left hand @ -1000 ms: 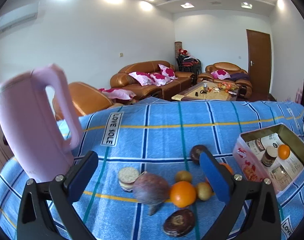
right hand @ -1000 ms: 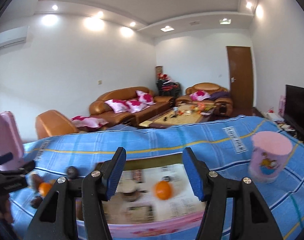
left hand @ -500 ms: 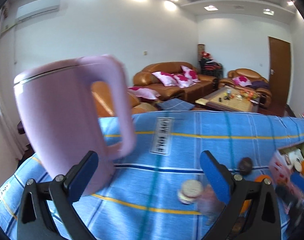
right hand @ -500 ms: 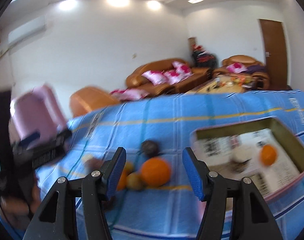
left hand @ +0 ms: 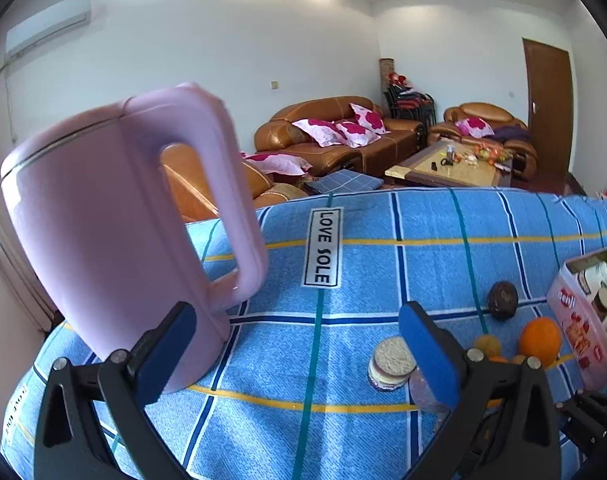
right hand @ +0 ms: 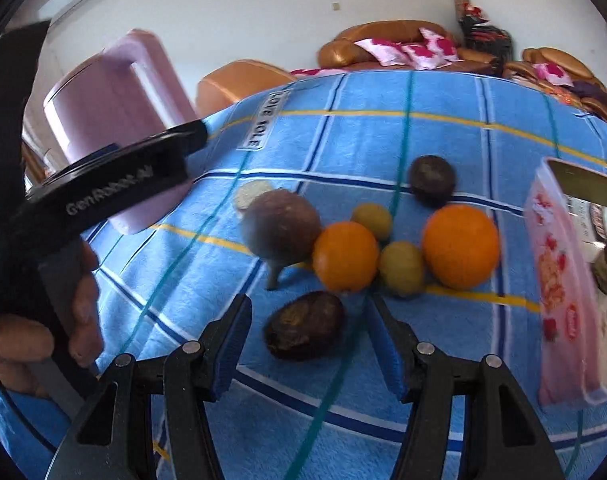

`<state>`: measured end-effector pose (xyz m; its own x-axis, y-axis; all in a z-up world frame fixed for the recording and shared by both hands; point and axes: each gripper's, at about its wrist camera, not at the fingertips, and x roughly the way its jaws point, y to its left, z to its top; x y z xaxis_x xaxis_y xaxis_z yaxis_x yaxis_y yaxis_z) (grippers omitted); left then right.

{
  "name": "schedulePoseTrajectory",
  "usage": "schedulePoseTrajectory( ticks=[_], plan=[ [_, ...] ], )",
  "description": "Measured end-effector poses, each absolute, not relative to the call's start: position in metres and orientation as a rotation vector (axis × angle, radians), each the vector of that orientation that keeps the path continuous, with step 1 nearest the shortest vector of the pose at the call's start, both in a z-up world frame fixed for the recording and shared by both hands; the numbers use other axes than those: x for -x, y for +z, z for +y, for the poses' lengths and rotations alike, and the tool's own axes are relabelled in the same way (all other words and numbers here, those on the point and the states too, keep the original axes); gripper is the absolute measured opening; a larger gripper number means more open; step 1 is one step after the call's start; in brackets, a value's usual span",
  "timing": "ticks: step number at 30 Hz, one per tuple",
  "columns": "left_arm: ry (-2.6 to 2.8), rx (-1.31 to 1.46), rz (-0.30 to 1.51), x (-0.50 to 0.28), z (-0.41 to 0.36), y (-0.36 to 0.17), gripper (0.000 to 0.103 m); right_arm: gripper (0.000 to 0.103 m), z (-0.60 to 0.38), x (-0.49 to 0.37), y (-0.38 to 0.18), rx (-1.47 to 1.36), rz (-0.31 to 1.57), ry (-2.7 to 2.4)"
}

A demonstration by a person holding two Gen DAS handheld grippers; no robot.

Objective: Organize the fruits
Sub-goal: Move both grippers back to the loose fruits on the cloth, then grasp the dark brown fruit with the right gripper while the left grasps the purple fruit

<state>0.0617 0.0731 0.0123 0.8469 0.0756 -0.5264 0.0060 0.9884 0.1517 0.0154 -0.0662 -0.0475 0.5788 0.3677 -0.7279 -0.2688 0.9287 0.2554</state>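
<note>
Fruits lie in a cluster on the blue checked cloth (right hand: 343, 140). In the right wrist view I see two oranges (right hand: 345, 255) (right hand: 460, 246), two small yellow-green fruits (right hand: 401, 267), a round purple fruit with a stem (right hand: 281, 230), and two dark brown fruits, one far (right hand: 431, 179) and one near (right hand: 303, 331). My right gripper (right hand: 309, 342) is open, its pads on either side of the near dark fruit and just above it. My left gripper (left hand: 297, 354) is open and empty, to the left of the cluster. An orange (left hand: 540, 341) shows at its right.
A tall pink jug (left hand: 115, 232) stands at the table's left. A pink box (right hand: 559, 280) holding an orange and jars sits at the right. A small round cake (left hand: 390, 364) lies by the fruits. Sofas and a coffee table stand behind.
My right gripper has swung left from the box and come down over the near dark fruit. My left gripper has turned left, away from the fruits and toward the jug.
</note>
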Motion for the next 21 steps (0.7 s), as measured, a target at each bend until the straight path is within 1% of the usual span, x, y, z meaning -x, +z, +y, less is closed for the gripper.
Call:
schedulePoseTrajectory(
  ticks=[2, 4, 5, 9, 13, 18, 19, 21],
  plan=[
    [0.014, -0.152, 0.571, -0.061, 0.071, 0.012, 0.103, 0.06, -0.063, -0.015, -0.048, -0.109, 0.88, 0.382],
    [-0.017, -0.143, 0.588, -0.061, 0.068, 0.012, 0.103, 0.048, -0.059, -0.014, -0.048, -0.081, 0.884, 0.379],
    [-0.032, -0.138, 0.596, -0.061, 0.067, 0.012, 0.103, 0.044, -0.059, -0.013, -0.048, -0.069, 0.885, 0.373],
    [-0.076, -0.133, 0.622, -0.064, 0.062, 0.009, 0.103, 0.043, -0.069, -0.009, -0.044, -0.083, 0.881, 0.376],
    [-0.16, -0.111, 0.66, -0.064, 0.058, 0.002, 0.102, 0.043, -0.093, 0.001, -0.031, -0.16, 0.779, 0.335],
    [-0.253, -0.096, 0.723, -0.065, 0.043, -0.009, 0.088, 0.043, -0.12, 0.011, -0.011, -0.167, 0.628, 0.206],
    [-0.259, -0.08, 0.75, -0.068, 0.041, -0.014, 0.087, 0.043, -0.124, 0.01, -0.008, -0.182, 0.619, 0.2],
    [-0.287, -0.037, 0.807, -0.074, 0.037, -0.024, 0.081, 0.043, -0.13, 0.011, -0.005, -0.214, 0.611, 0.198]
  ],
)
